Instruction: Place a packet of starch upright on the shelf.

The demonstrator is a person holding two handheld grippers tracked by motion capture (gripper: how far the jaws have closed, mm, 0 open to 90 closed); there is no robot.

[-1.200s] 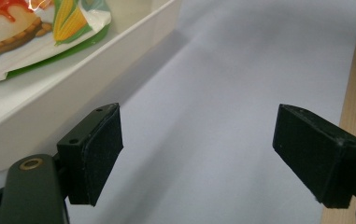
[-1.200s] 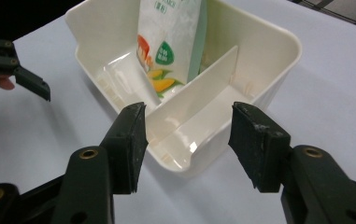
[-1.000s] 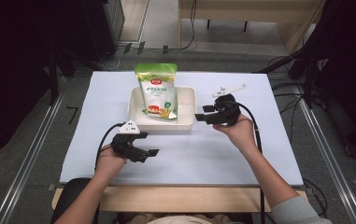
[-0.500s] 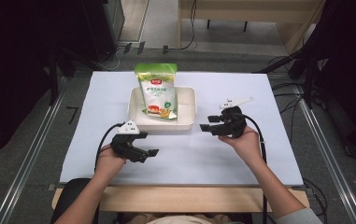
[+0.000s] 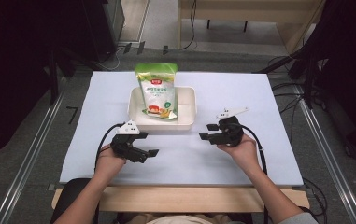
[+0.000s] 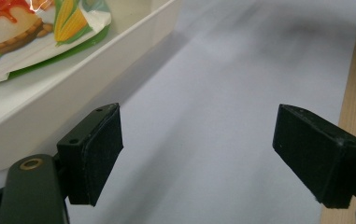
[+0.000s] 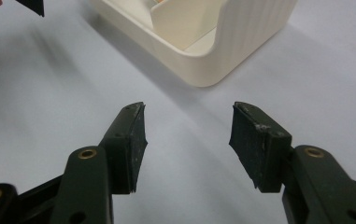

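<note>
Cream plastic tray (image 5: 187, 122) holds a green-and-white pouch (image 5: 157, 92); both grippers sit off the tray, jaws open, empty.

Pouch leans upright in the tray's left part, top edge past the tray's far rim; corn and red print show low on its front in the left gripper view. Left gripper (image 5: 144, 148) is just in front of the tray's near-left corner, jaws spread wide, nothing between them, one pad (image 6: 93, 157) close beside the tray wall. Right gripper (image 5: 207, 131) is just off the tray's near-right corner, jaws parted about halfway, gripping nothing, aimed back toward the tray corner (image 7: 213, 56). Tray stands on the white table sheet (image 5: 259, 98), toward its far middle. Both hands rest low near the sheet.
</note>
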